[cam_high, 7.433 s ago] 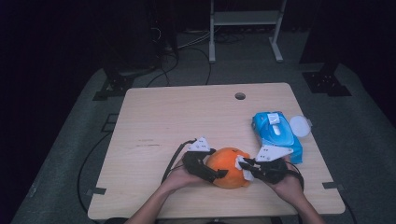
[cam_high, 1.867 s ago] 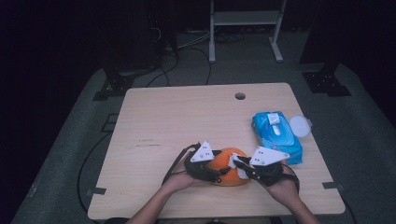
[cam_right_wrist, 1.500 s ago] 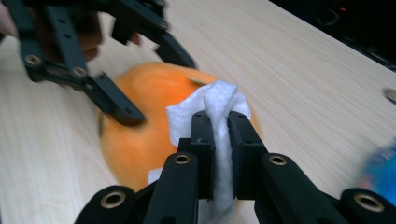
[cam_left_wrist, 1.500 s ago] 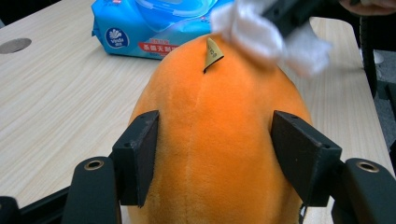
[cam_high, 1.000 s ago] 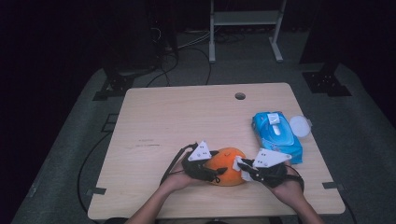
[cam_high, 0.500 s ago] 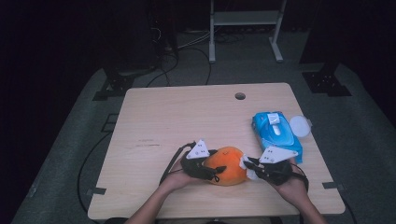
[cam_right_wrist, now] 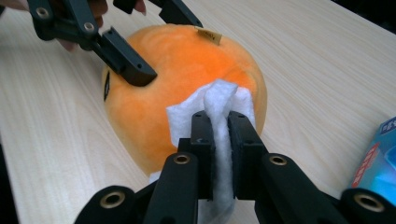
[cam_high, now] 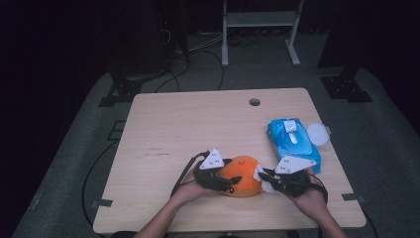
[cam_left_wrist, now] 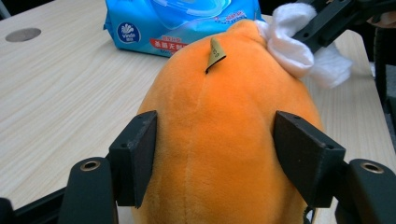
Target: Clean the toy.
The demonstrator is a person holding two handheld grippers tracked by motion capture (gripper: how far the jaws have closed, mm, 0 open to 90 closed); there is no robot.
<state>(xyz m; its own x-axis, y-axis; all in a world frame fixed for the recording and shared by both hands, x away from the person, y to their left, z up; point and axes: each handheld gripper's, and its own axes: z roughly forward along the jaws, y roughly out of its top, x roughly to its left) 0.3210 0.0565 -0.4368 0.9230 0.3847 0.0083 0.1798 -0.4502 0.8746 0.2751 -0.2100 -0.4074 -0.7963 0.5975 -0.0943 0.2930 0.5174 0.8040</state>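
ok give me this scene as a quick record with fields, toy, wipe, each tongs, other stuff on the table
toy: orange plush toy lying on the wooden table, near its front edge
wipe: white wipe pressed against the toy's side
left tongs: jaws on both sides of the toy, touching its fur; they have just been opening
right tongs: shut on the wipe
wipes pack: blue wipes pack beyond the right hand
lid: round white lid beside the pack, at the table's right edge
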